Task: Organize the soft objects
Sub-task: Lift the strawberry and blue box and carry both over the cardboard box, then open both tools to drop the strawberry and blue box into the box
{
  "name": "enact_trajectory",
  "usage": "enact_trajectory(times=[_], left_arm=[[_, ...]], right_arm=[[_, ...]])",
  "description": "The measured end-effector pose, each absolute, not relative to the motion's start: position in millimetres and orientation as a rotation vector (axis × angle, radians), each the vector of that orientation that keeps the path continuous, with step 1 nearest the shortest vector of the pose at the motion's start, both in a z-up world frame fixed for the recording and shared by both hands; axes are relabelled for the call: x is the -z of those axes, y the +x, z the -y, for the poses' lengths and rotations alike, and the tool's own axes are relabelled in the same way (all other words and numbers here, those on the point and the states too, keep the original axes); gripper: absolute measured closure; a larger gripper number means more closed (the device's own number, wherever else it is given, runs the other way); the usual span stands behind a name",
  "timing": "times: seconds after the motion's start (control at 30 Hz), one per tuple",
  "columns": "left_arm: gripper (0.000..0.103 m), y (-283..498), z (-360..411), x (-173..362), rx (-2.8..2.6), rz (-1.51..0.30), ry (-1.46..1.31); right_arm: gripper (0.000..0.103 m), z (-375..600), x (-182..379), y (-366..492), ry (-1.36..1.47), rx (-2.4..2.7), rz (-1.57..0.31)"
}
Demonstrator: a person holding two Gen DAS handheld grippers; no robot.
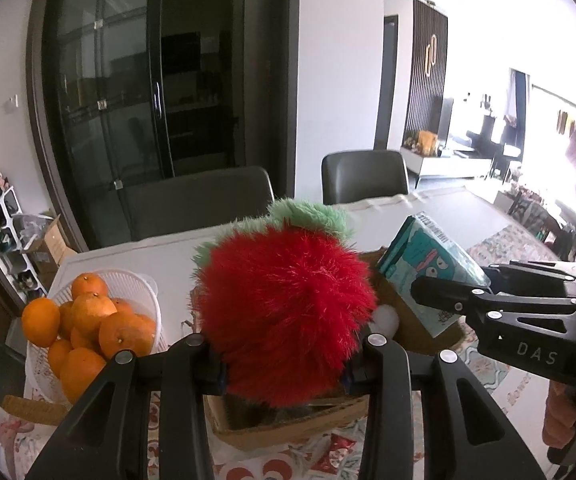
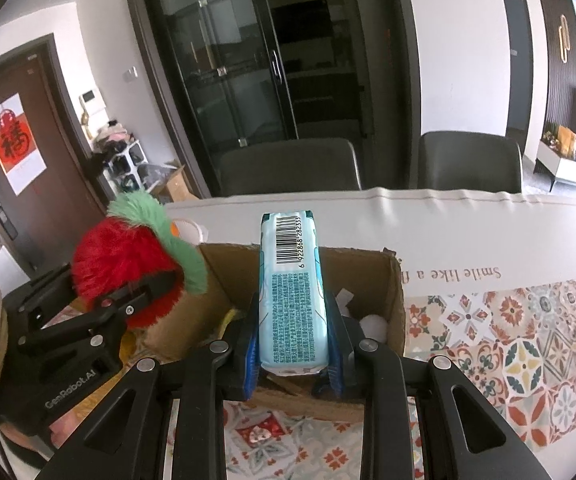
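My left gripper (image 1: 284, 364) is shut on a fluffy red plush strawberry (image 1: 284, 304) with a green leafy top, held above a brown cardboard box (image 1: 288, 420). It also shows in the right wrist view (image 2: 128, 268), at the box's left side. My right gripper (image 2: 292, 344) is shut on a light-blue pack of tissues (image 2: 292, 292), barcode end up, over the open cardboard box (image 2: 392, 292). The tissue pack (image 1: 428, 264) and right gripper (image 1: 448, 300) appear at right in the left wrist view. A white soft ball (image 2: 374, 326) lies inside the box.
A white basket (image 1: 136, 284) of oranges (image 1: 84, 320) stands left of the box. The table has a patterned cloth (image 2: 508, 340). Two dark chairs (image 2: 288, 168) stand behind the table. A wicker edge (image 1: 28, 408) sits at front left.
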State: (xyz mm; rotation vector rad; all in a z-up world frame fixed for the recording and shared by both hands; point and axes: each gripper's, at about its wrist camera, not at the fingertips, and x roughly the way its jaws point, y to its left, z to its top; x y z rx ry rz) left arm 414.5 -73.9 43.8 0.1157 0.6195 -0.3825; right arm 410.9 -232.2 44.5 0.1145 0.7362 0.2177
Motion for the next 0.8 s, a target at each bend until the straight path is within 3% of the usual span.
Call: enact_trajectory(times=[0.8], left_arm=[[0.063,464.4,91.8,29.8,0.424,-0.819,0.163]], right_arm=[[0.075,233.0,17.6,459.5,0.067,-0.222,-0.915]])
